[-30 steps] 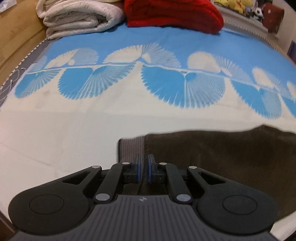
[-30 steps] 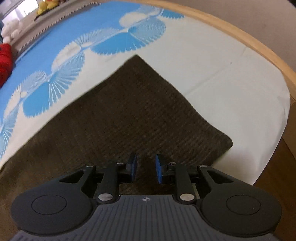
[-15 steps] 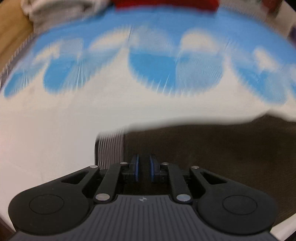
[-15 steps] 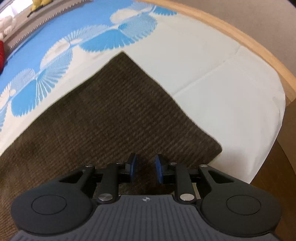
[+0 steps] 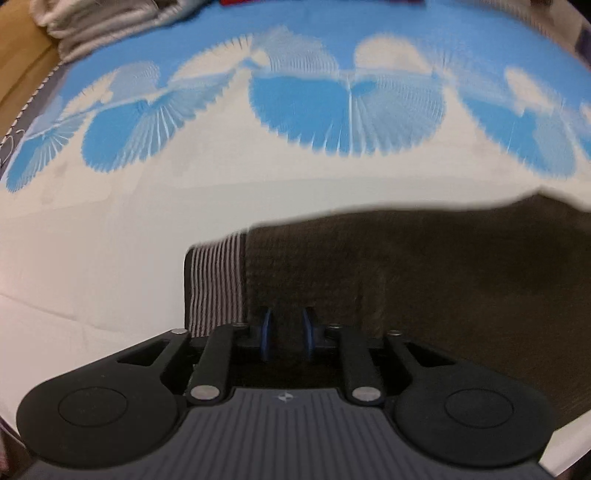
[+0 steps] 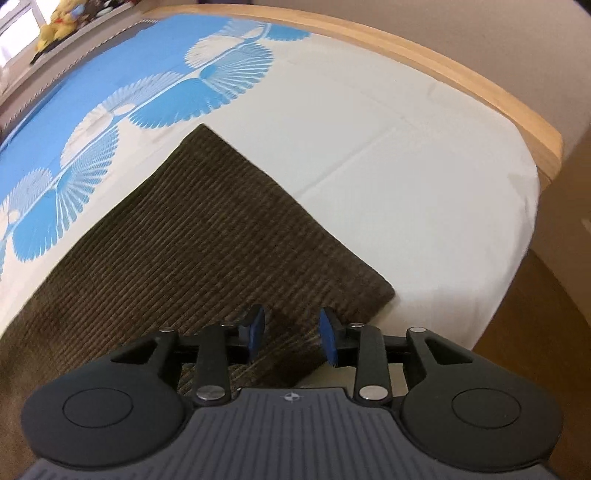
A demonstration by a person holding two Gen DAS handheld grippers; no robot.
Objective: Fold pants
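Observation:
Brown corduroy pants (image 5: pixel 424 280) lie flat on the bed, with a striped waistband (image 5: pixel 214 280) at their left end. My left gripper (image 5: pixel 287 332) hangs just over the cloth beside the waistband. Its jaws are opening, with a small gap and nothing pinched. In the right wrist view the leg end of the pants (image 6: pixel 207 240) runs to a near corner. My right gripper (image 6: pixel 291 334) sits above that hem edge. Its jaws are also opening, and the blue pads stand apart over the cloth without pressing on it.
The bed sheet (image 5: pixel 110 258) is white with blue fan prints. A folded white blanket (image 5: pixel 110 26) lies at the far left of the bed. A wooden bed frame (image 6: pixel 443 77) rims the mattress, plush toys (image 6: pixel 59 22) sit beyond, and the floor (image 6: pixel 535 332) lies at right.
Both pairs of pads have spread wider apart. The left gripper has dropped closer to the waistband. The right gripper has shifted toward the near hem corner.

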